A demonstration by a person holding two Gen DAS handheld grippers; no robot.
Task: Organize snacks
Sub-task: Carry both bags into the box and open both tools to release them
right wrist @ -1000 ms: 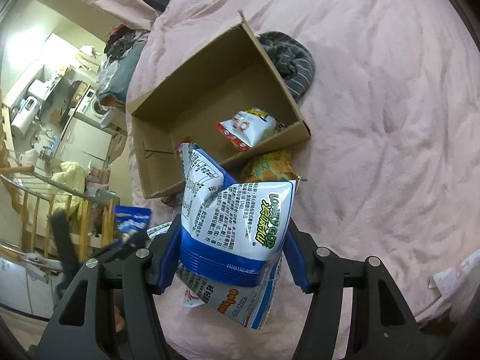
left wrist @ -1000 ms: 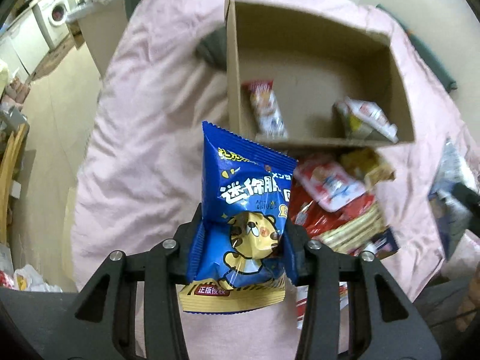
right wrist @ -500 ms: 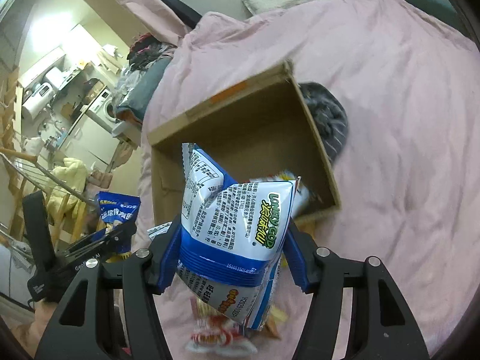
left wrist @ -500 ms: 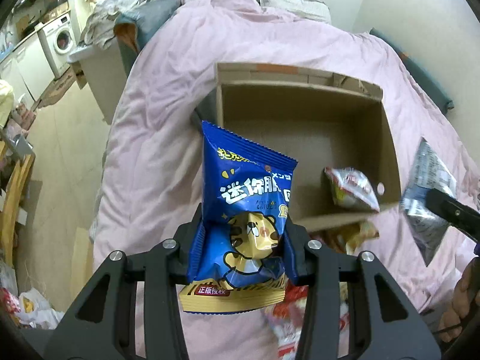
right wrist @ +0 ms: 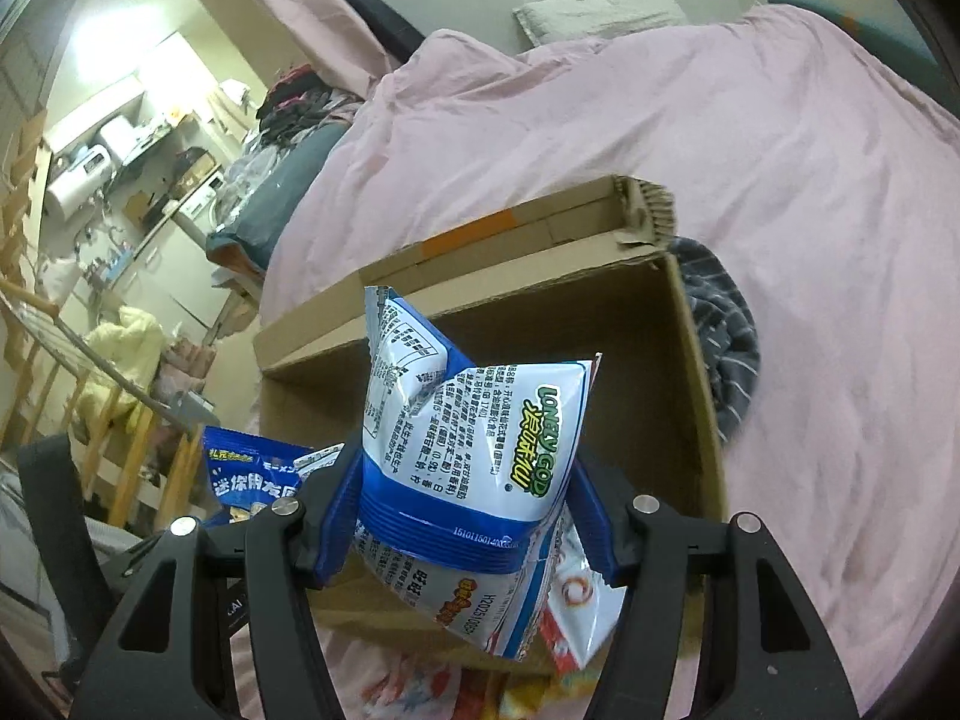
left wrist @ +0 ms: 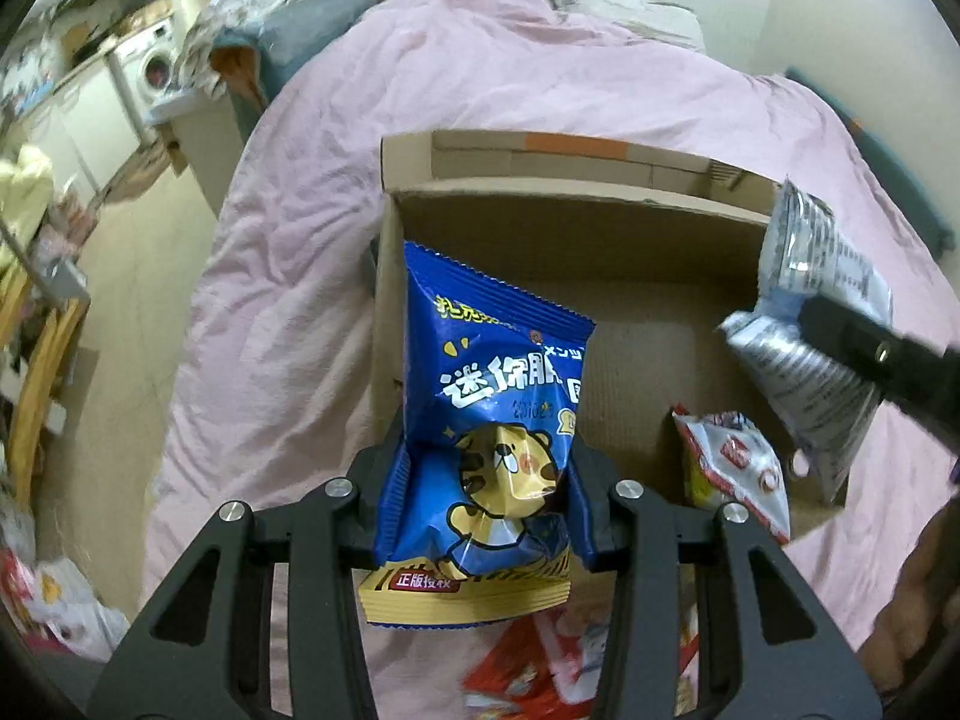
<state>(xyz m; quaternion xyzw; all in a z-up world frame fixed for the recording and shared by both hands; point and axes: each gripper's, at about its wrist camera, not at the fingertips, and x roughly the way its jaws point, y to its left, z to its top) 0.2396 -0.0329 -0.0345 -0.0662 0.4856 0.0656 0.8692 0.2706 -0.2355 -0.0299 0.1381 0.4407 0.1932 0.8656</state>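
Right gripper [right wrist: 465, 516] grips white "LONELY GOD" bag [right wrist: 474, 450]; left gripper [left wrist: 486, 504] clamps blue tiger-print packet [left wrist: 489, 420].

place: home bedroom you're in | cues: pink duvet [left wrist: 480, 90], pillow [right wrist: 600, 12], washing machine [left wrist: 157, 69], probably kitchen shelves [right wrist: 120, 138]

The left tongs [left wrist: 486, 498] point steeply downward, and their two blue pads [left wrist: 581, 504] press from both sides on a blue snack bag [left wrist: 489, 420], which stands upright between them. The right tongs [right wrist: 465, 516] also point downward, less steeply, and are closed on a white and blue snack bag [right wrist: 474, 450]. In the left wrist view, one black finger [left wrist: 882, 354] of the right tongs enters from the right side.
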